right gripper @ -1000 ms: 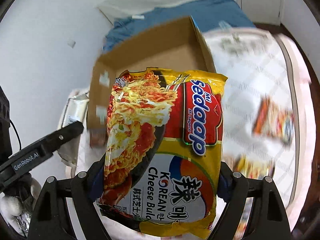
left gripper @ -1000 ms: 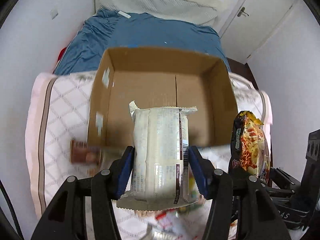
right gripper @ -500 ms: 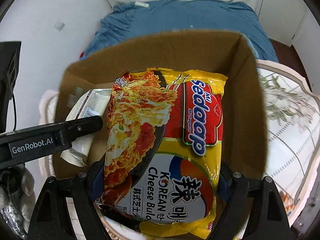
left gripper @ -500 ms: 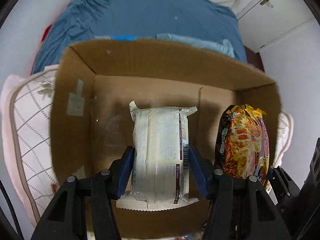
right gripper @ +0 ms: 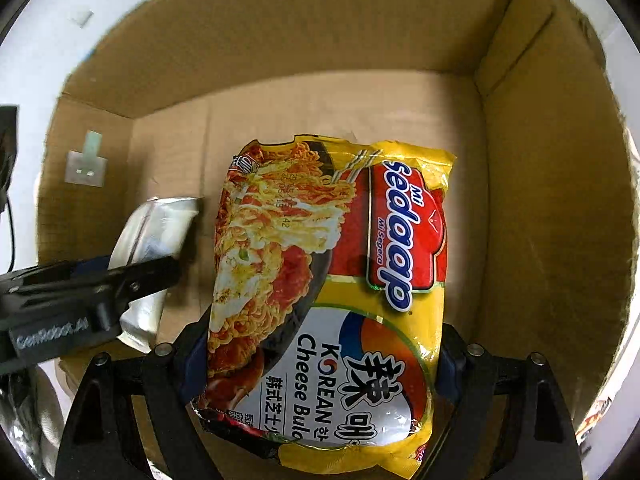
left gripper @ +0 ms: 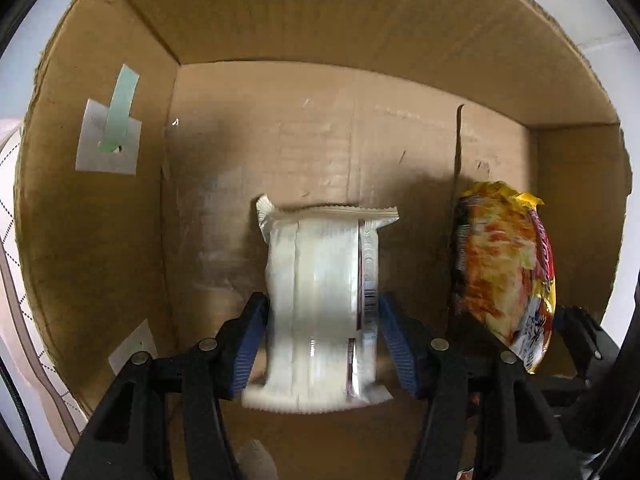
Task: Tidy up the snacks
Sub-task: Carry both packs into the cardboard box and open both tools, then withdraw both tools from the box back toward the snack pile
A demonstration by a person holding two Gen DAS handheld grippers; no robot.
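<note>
An open cardboard box (left gripper: 100,240) fills both views, seen from above. My left gripper (left gripper: 320,314) reaches down into it with a white noodle packet (left gripper: 320,300) upright between its blue pads. Its jaws are opening, the pads look just off the packet's sides, and the packet's lower half is blurred. My right gripper (right gripper: 324,330) stands inside the box (right gripper: 552,240) to the right of the left one. A yellow Sedaap Korean cheese noodle packet (right gripper: 332,280) is between its opening jaws, and the pads barely meet its edges. That packet (left gripper: 504,272) also shows in the left wrist view.
A grey label with green tape (left gripper: 112,136) is stuck on the box's left wall. A quilted white bedcover (left gripper: 8,200) shows past the box's left rim. More snack packets (right gripper: 596,420) lie outside the right wall. The box floor behind both packets is bare cardboard.
Both grippers came down from above the bed into the box with their packets. Their jaws now stand a little wider, and the white packet has begun to blur.
</note>
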